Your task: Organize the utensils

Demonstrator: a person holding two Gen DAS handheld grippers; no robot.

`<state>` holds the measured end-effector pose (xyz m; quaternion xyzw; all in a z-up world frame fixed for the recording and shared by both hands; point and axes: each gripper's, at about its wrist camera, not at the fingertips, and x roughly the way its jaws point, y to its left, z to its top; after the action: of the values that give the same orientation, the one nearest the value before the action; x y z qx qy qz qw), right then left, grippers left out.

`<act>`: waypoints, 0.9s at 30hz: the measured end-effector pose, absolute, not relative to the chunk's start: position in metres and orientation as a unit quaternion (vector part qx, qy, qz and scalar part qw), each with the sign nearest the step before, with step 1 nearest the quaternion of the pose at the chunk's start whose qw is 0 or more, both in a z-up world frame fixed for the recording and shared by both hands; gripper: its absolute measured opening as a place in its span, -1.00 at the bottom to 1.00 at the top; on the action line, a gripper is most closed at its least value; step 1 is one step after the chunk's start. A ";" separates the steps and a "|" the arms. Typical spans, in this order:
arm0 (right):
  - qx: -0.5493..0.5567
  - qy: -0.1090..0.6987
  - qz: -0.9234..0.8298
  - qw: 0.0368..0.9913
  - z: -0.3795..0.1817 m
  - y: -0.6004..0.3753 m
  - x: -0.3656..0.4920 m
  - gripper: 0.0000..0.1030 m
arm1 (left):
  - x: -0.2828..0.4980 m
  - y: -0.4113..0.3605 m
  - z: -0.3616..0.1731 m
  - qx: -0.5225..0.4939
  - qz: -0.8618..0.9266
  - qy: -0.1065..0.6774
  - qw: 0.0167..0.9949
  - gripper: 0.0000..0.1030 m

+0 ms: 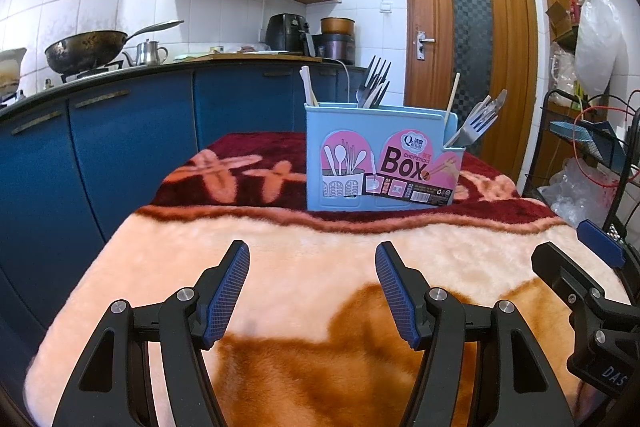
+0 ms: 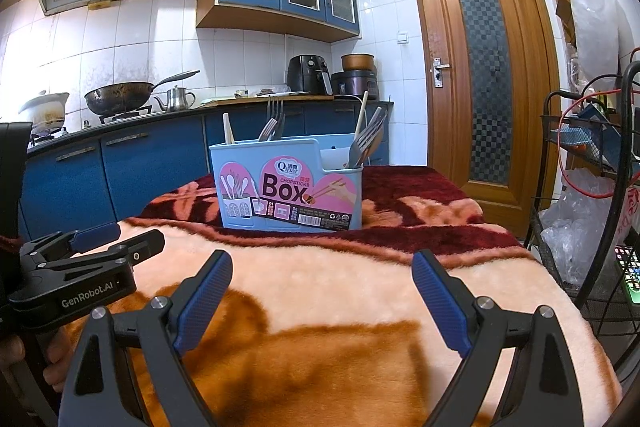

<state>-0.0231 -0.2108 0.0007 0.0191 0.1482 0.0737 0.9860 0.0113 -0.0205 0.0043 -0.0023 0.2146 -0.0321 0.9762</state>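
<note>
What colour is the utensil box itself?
Light blue utensil box with a pink label; clearest in the right wrist view.

Utensil holder (image 2: 288, 183) reads "Qinar CHOPSTICKS Box"; left gripper (image 2: 86, 251) reads "GenRobot.AI"

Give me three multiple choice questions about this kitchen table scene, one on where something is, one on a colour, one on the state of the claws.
1. Where does the utensil box stand?
A. on the blanket-covered table
B. on the stove
C. on the floor

2. What colour is the box's body?
A. red
B. light blue
C. black

3. How are the left claw and right claw?
A. both shut on forks
B. one open, one shut
C. both open and empty

Answers: 1 A, the box sits on the plush blanket. 2 B, its plastic walls are pale blue. 3 C, both pairs of pads stand apart with nothing between them.
</note>
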 end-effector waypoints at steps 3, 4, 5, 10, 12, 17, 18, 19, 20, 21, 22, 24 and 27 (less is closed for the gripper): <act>0.019 0.149 0.073 0.986 0.001 -0.210 -0.023 0.81 | 0.011 -0.020 0.004 -0.003 -0.032 0.214 0.976 0.30; 0.018 0.149 0.072 0.986 0.001 -0.210 -0.023 0.81 | 0.012 -0.020 0.004 -0.003 -0.032 0.214 0.976 0.30; 0.018 0.150 0.072 0.986 0.001 -0.210 -0.022 0.81 | 0.011 -0.021 0.004 -0.003 -0.032 0.215 0.976 0.30; 0.021 0.153 0.071 0.985 0.000 -0.211 -0.022 0.81 | 0.011 -0.021 0.004 -0.001 -0.032 0.216 0.976 0.30; 0.022 0.155 0.071 0.985 0.000 -0.211 -0.022 0.81 | 0.011 -0.021 0.004 -0.001 -0.032 0.216 0.976 0.30; 0.022 0.154 0.071 0.985 0.001 -0.211 -0.022 0.81 | 0.011 -0.020 0.004 -0.001 -0.032 0.214 0.976 0.30; 0.022 0.154 0.070 0.985 0.001 -0.210 -0.022 0.81 | 0.011 -0.020 0.004 -0.002 -0.031 0.214 0.976 0.30; 0.022 0.154 0.070 0.985 0.001 -0.211 -0.022 0.81 | 0.011 -0.020 0.004 -0.002 -0.031 0.214 0.976 0.30; 0.023 0.154 0.069 0.985 0.001 -0.211 -0.021 0.81 | 0.010 -0.020 0.004 -0.002 -0.030 0.214 0.976 0.30; 0.022 0.155 0.071 0.985 0.001 -0.211 -0.021 0.81 | 0.011 -0.020 0.004 -0.002 -0.030 0.215 0.976 0.30; 0.022 0.154 0.070 0.985 0.001 -0.211 -0.021 0.81 | 0.011 -0.020 0.004 -0.002 -0.030 0.214 0.976 0.30; 0.022 0.155 0.070 0.985 0.001 -0.211 -0.021 0.81 | 0.011 -0.020 0.004 -0.002 -0.030 0.214 0.976 0.30; 0.022 0.154 0.070 0.985 0.000 -0.211 -0.021 0.81 | 0.011 -0.020 0.004 -0.002 -0.030 0.214 0.976 0.30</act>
<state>-0.0214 -0.2109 0.0005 0.0216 0.1543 0.0703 0.9853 0.0106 -0.0201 0.0041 -0.0022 0.2137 -0.0299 0.9764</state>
